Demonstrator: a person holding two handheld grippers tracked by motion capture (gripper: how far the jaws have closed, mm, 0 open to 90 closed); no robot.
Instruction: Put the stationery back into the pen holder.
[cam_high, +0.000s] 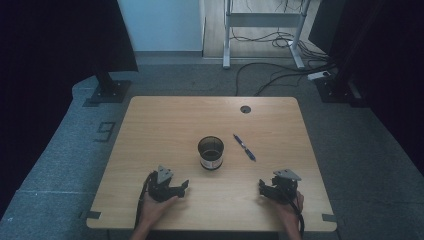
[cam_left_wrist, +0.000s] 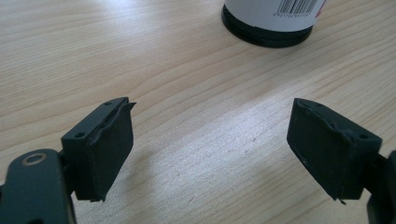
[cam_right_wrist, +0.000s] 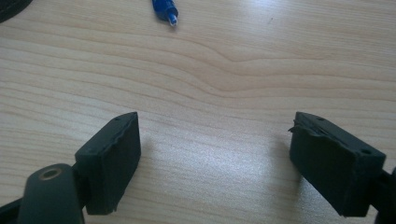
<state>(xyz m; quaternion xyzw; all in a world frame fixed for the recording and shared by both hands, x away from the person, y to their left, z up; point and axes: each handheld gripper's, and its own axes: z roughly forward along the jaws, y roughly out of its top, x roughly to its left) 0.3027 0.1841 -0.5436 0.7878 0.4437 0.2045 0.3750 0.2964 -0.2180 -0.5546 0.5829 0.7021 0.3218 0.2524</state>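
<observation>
Matte black rubber pads (cam_left_wrist: 105, 149) gape over grained wood tabletop (cam_left_wrist: 196, 116).

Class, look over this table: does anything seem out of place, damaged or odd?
Little stands out. The blue pen lies loose on the table beside the upright black cup, not in it. The left gripper pads look frayed at the edges.

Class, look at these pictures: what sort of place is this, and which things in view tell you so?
Probably a lab or recording workspace, not a home. A plain wooden desk stands on grey carpet, with loose cables trailing over the floor behind it, a metal frame stand, and dark screens on floor bases at the sides.
</observation>
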